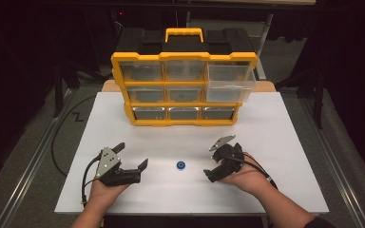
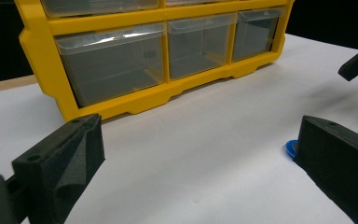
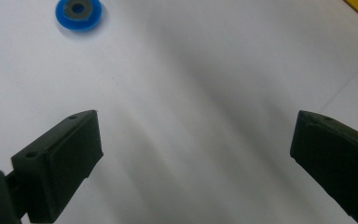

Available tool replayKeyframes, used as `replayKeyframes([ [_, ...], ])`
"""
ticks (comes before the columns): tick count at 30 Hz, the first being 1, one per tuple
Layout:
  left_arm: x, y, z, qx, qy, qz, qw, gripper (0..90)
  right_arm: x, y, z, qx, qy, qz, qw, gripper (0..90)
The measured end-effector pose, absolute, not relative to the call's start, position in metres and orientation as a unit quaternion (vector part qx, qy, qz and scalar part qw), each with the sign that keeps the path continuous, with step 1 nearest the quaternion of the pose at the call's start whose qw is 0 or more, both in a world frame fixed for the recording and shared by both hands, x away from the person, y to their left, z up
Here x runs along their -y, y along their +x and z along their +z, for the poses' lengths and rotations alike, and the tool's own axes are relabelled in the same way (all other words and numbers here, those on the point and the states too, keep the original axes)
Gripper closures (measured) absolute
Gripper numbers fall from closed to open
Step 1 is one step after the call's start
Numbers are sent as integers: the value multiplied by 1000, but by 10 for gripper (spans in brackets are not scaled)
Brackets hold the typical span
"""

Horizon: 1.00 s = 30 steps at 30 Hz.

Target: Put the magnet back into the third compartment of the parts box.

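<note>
Down on the white table [image 1: 275,190], a small blue ring [image 1: 181,165] with a dark centre lies flat between the two grippers, touching neither. Held in the person's left hand, the left gripper [image 1: 134,156] sits to the ring's left with its jaws spread wide and nothing between them; in the left gripper view the ring [image 2: 291,148] peeks out just beside that gripper's right-hand jaw, partly hidden behind it. Over on the other side, the right gripper [image 1: 221,161] rests in the person's right hand, near the ring but apart from it, and its jaws also stand wide apart and empty (the right gripper view shows bare white table between them). In that view the ring [image 3: 78,14] lies near the top left corner, well ahead of the jaws and off to the side of the gap. Farther back on the table stands a yellow drawer cabinet [image 1: 184,56] with a black top and a yellow carrying handle [image 1: 184,33], holding three rows of clear drawers. Its top right drawer [image 1: 231,81] is pulled out toward the person, while the other drawers sit flush. The bottom row of drawers [image 2: 112,65] looks empty in the left gripper view.
</note>
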<state>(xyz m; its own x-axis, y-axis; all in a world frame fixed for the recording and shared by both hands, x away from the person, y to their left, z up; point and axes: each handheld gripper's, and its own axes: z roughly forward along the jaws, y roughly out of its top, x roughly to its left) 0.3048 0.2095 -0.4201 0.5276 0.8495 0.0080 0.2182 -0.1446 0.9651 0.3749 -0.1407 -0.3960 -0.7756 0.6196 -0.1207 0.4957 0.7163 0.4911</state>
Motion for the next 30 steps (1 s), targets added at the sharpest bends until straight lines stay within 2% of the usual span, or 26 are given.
replayKeyframes([
  [10,-209,304,-420,-382,695,301,529,21,117,377,-399,-923,280,227,133,77],
  [22,-210,304,-420,-383,694,302,530,21,92,378,-405,-930,254,242,109,181],
  [30,-211,304,-420,-384,693,303,530,22,78,379,-408,-932,238,252,103,319],
])
